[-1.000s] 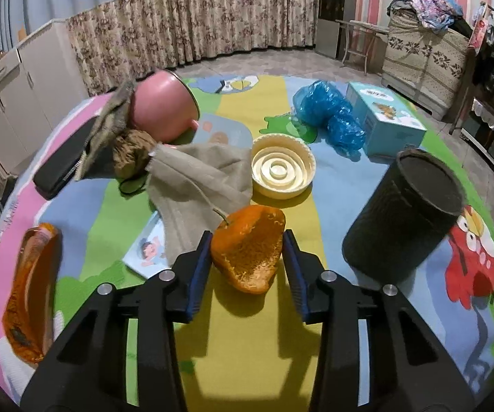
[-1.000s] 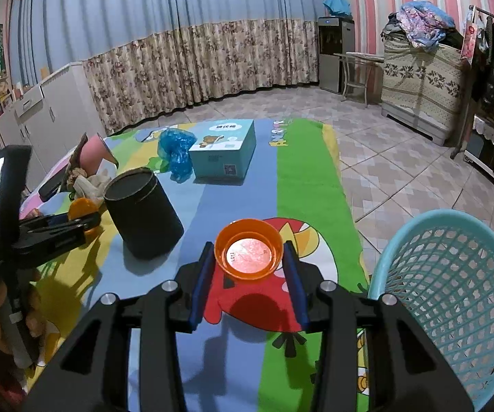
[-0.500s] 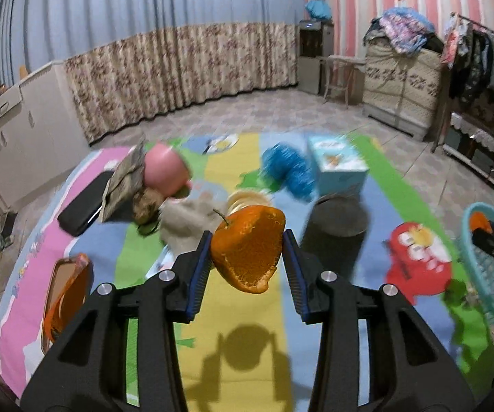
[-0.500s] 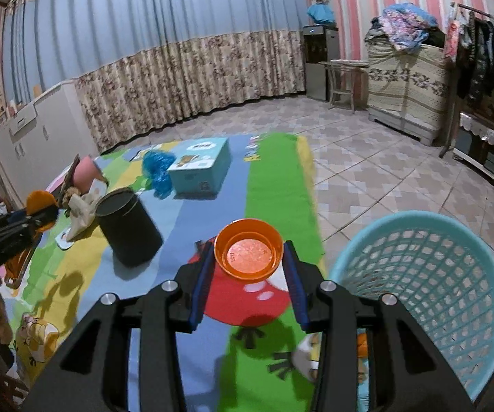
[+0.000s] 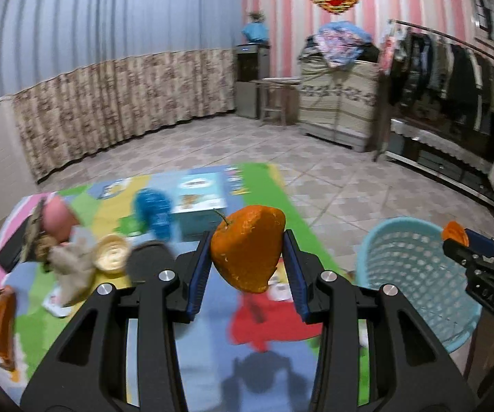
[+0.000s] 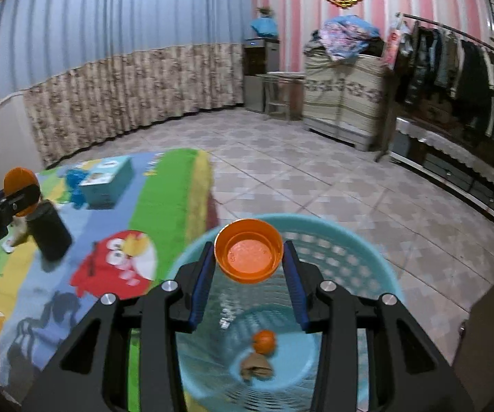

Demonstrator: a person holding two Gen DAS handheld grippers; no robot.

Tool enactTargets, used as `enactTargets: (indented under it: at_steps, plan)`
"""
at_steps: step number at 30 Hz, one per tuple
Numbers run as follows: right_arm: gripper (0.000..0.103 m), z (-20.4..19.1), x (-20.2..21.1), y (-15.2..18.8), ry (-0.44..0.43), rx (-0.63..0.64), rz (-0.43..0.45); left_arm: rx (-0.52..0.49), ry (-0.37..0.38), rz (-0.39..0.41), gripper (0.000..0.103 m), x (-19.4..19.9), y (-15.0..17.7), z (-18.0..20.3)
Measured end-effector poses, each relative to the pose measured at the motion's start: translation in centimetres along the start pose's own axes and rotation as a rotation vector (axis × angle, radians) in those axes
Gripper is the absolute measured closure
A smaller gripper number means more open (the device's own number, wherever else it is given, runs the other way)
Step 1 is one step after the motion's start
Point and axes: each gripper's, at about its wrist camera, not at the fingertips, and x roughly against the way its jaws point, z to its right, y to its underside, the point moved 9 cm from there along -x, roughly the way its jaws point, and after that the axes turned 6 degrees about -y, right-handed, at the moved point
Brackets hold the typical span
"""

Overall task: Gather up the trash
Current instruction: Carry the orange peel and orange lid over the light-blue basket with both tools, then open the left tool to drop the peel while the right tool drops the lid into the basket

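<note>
Orange peel (image 5: 247, 250) sits squeezed in my left gripper (image 5: 248, 267), up above the mat (image 5: 209, 353); it looks light and bendy. My right gripper (image 6: 248, 267) pinches a small orange cup (image 6: 248, 255) by its sides, over the blue basket (image 6: 377, 274).

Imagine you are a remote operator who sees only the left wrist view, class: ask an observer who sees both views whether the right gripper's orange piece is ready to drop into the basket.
Operator: What is the right gripper holding? I only see an orange edge.
Observer: The right gripper is shut on an orange cap, its open side facing the camera.
Operator: Is it above the basket?
Observer: Yes, the cap hangs over the opening of the blue basket.
Operator: Is anything in the basket already?
Observer: At its bottom lie a small orange piece and a brown scrap.
Operator: My left gripper holds the orange peel.
</note>
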Motion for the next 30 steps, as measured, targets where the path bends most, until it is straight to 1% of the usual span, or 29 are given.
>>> enactTargets:
  at_steps: [3, 8, 10, 15, 20, 24, 25, 27, 28, 29, 30]
  plan:
    - [0.063, 1.7, 0.2, 0.1, 0.014, -0.028, -0.003, -0.018, 0.048, -0.005, 0.063, -0.7, 0.2, 3.2]
    - [0.063, 4.4, 0.5, 0.5, 0.040, -0.075, -0.003, -0.043, 0.110, -0.036, 0.063, -1.8, 1.1, 7.5]
    - [0.063, 5.2, 0.4, 1.0, 0.056, -0.095, -0.012, -0.055, 0.132, -0.039, 0.063, -1.9, 1.3, 8.8]
    - [0.063, 5.9, -0.2, 1.5, 0.060, -0.135, -0.023, -0.106, 0.190, -0.044, 0.063, -2.6, 1.8, 13.1]
    - [0.063, 6.2, -0.5, 1.5, 0.062, -0.151, -0.026, -0.157, 0.218, -0.060, 0.062, -3.3, 2.5, 15.9]
    - [0.063, 6.3, -1.0, 1.8, 0.063, -0.159, -0.038, -0.177, 0.211, -0.057, 0.062, -3.8, 2.7, 16.7]
    - [0.063, 6.3, -1.1, 1.9, 0.063, -0.160, -0.039, -0.178, 0.210, -0.055, 0.060, -3.8, 2.7, 16.7]
    - [0.063, 6.3, -1.1, 1.9, 0.062, -0.162, -0.040, -0.179, 0.202, -0.053, 0.050, -3.9, 2.6, 16.9]
    - [0.063, 6.3, -1.1, 1.9, 0.061, -0.162, -0.040, -0.174, 0.192, -0.047, 0.040, -4.0, 2.4, 16.7]
    - [0.063, 6.3, -1.1, 1.9, 0.063, -0.160, -0.040, -0.170, 0.184, -0.040, 0.033, -4.0, 2.3, 16.6]
    - [0.063, 6.3, -1.1, 1.9, 0.063, -0.161, -0.041, -0.162, 0.173, -0.029, 0.031, -3.9, 2.0, 16.2]
